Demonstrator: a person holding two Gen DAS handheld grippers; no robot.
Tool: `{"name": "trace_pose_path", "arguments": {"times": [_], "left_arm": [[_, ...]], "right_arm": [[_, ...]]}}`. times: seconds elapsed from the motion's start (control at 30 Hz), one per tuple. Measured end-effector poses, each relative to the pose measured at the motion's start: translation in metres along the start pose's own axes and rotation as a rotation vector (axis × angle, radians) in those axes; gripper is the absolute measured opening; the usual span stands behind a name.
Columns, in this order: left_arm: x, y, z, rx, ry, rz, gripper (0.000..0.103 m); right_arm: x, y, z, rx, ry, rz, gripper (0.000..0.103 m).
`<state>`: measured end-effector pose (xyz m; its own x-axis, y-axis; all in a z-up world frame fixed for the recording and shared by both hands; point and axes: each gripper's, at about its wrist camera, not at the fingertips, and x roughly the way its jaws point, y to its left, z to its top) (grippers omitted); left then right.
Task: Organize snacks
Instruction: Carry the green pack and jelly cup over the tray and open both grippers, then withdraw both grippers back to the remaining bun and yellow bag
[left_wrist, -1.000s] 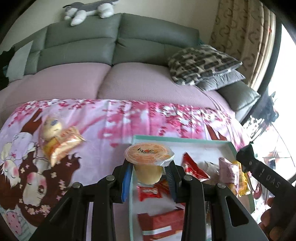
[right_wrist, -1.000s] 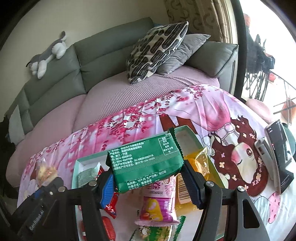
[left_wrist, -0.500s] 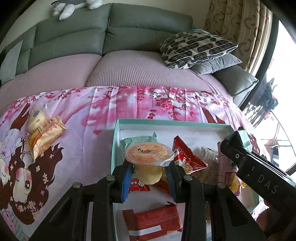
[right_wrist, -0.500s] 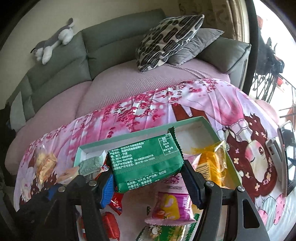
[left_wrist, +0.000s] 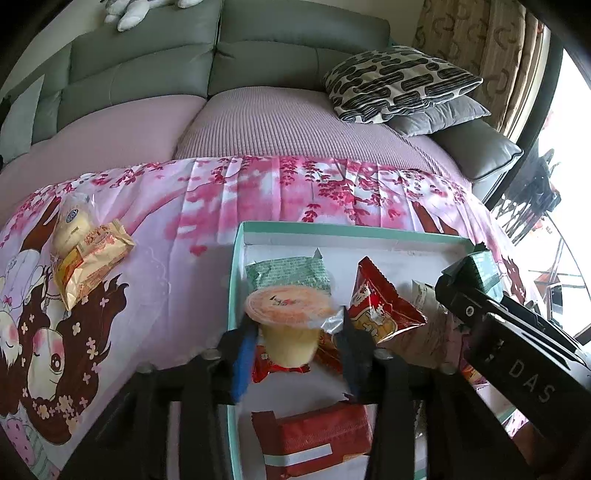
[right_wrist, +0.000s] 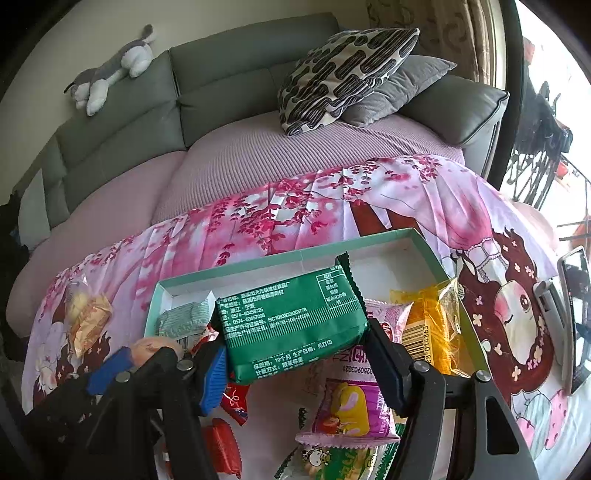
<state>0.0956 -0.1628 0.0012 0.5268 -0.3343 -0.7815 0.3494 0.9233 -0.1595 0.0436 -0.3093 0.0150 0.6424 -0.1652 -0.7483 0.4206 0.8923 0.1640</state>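
A jelly cup (left_wrist: 288, 306) with an orange lid stands between the fingers of my left gripper (left_wrist: 295, 343), low over the left part of the teal tray (left_wrist: 332, 230). The jaws are opening and both pads stand clear of the cup's sides. My right gripper (right_wrist: 295, 362) holds a green packet (right_wrist: 291, 325) by its ends above the tray's middle (right_wrist: 295, 254). Its jaws are easing wider, and the pads still touch the packet. The same packet (left_wrist: 484, 269) shows at the right of the left wrist view.
Several snacks lie in the tray: a pale green packet (left_wrist: 288, 271), red packets (left_wrist: 380, 310), a yellow one (right_wrist: 428, 325) and a pink one (right_wrist: 351, 402). Two wrapped buns (left_wrist: 88, 262) lie on the pink cloth to the left. A phone on a stand (right_wrist: 572, 314) stands right.
Both grippers have come down closer over the tray. The left jaws have spread away from the jelly cup. The green packet stays in the right gripper.
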Motion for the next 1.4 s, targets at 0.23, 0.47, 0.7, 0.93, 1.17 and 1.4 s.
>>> {"name": "trace_pose_path", "arguments": {"times": [0.23,0.47,0.7,0.93,1.17,1.4], "left_arm": [[-0.009,0.005,0.003,-0.013,-0.023,0.013,0.06],[-0.009,0.021,0.005,-0.068,-0.024,0.072,0.068],[-0.01,0.051,0.004,-0.182,-0.041,0.147,0.086],[-0.007,0.082,-0.002,-0.291,-0.05,0.269,0.094],[-0.012,0.106,-0.009,-0.391,-0.083,0.322,0.103],[-0.022,0.12,-0.01,-0.419,-0.118,0.362,0.103]], "right_arm": [[-0.002,-0.003,0.001,0.013,0.003,-0.011,0.071],[0.0,0.001,0.0,-0.021,0.032,-0.038,0.076],[0.003,0.007,-0.003,-0.058,0.06,-0.045,0.085],[-0.002,0.012,-0.002,-0.049,0.044,-0.019,0.103],[-0.005,0.026,-0.002,-0.058,0.048,0.011,0.103],[-0.01,0.039,-0.003,-0.078,0.034,0.025,0.103]]}}
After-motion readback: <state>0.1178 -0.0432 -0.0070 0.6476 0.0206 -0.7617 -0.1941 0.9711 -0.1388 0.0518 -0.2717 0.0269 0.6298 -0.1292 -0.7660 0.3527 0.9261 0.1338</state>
